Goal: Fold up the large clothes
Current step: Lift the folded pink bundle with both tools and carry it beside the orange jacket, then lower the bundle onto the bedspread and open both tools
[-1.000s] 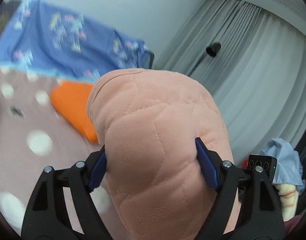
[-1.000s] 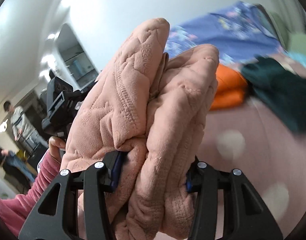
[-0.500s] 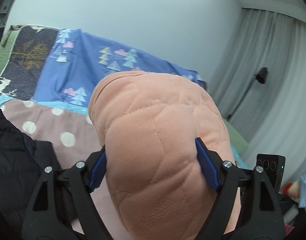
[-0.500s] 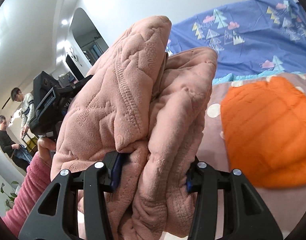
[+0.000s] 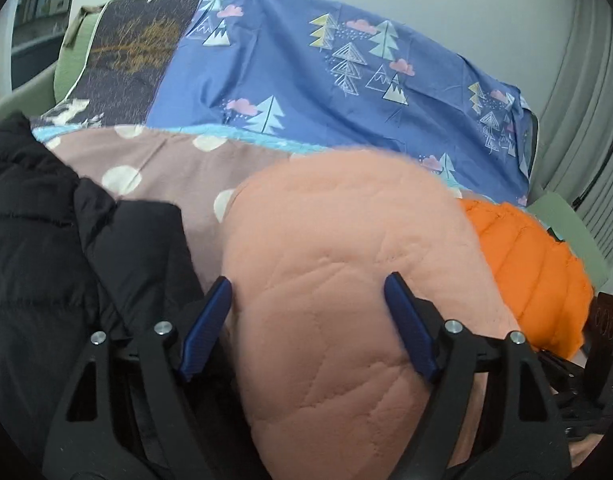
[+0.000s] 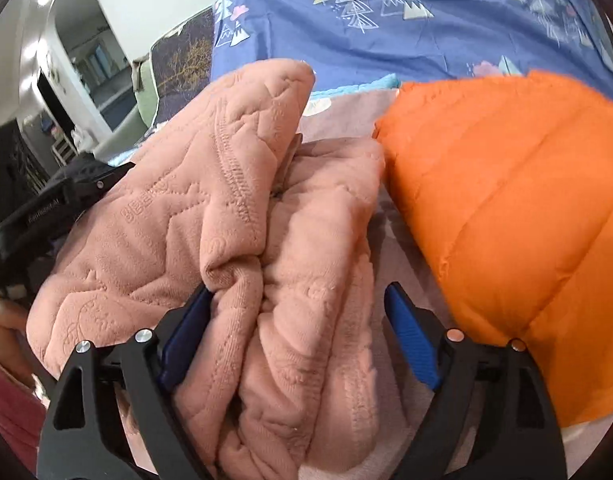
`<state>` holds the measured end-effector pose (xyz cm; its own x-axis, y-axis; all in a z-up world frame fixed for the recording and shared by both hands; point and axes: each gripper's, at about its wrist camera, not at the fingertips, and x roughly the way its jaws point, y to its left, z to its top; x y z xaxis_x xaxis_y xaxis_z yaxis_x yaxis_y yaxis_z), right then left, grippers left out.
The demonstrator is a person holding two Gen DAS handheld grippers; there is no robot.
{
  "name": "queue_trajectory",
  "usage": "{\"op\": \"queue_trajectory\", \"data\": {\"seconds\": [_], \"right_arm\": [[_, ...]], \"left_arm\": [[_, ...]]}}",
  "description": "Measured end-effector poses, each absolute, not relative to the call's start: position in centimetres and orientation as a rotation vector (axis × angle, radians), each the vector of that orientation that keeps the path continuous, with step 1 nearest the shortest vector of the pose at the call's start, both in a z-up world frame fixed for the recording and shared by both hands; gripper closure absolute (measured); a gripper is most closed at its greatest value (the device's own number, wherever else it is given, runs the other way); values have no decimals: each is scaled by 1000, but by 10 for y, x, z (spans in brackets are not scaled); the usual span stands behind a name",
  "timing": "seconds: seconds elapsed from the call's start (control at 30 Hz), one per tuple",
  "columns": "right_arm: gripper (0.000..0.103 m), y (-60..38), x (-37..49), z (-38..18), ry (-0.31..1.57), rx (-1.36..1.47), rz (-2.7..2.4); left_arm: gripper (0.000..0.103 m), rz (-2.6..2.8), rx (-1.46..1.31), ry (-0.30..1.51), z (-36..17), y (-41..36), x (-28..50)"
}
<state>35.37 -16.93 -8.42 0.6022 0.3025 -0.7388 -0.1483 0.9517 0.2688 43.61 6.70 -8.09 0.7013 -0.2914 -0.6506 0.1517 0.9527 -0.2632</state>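
A folded pink quilted garment (image 5: 346, 264) fills the lower middle of the left wrist view, and it shows bunched in thick folds in the right wrist view (image 6: 234, 216). My left gripper (image 5: 308, 316) has its blue pads spread on either side of the garment, with a small gap at the left pad. My right gripper (image 6: 296, 332) also stands spread around the folds, its right pad clear of the cloth. The garment rests low on the dotted bedspread (image 5: 166, 160).
A black puffer jacket (image 5: 38, 240) lies left of the pink garment. A folded orange puffer jacket (image 6: 506, 200) lies right of it, also in the left wrist view (image 5: 534, 276). A blue tree-print sheet (image 5: 326, 80) covers the back. Grey curtains (image 5: 586, 100) hang at right.
Both grippers have come down with the pink garment onto the bed between the black and orange jackets. The jaws of both have spread wider and loosened off the garment.
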Motion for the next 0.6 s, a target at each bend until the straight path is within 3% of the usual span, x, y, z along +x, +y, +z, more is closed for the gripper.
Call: {"op": "queue_trajectory", "data": {"seconds": [0.3, 0.6], "right_arm": [[15, -166, 259, -9, 692, -63, 181], [9, -194, 127, 4, 657, -42, 126]], "left_arm": [[9, -221, 39, 702, -29, 45, 366], [2, -152, 61, 638, -5, 33, 234]]}}
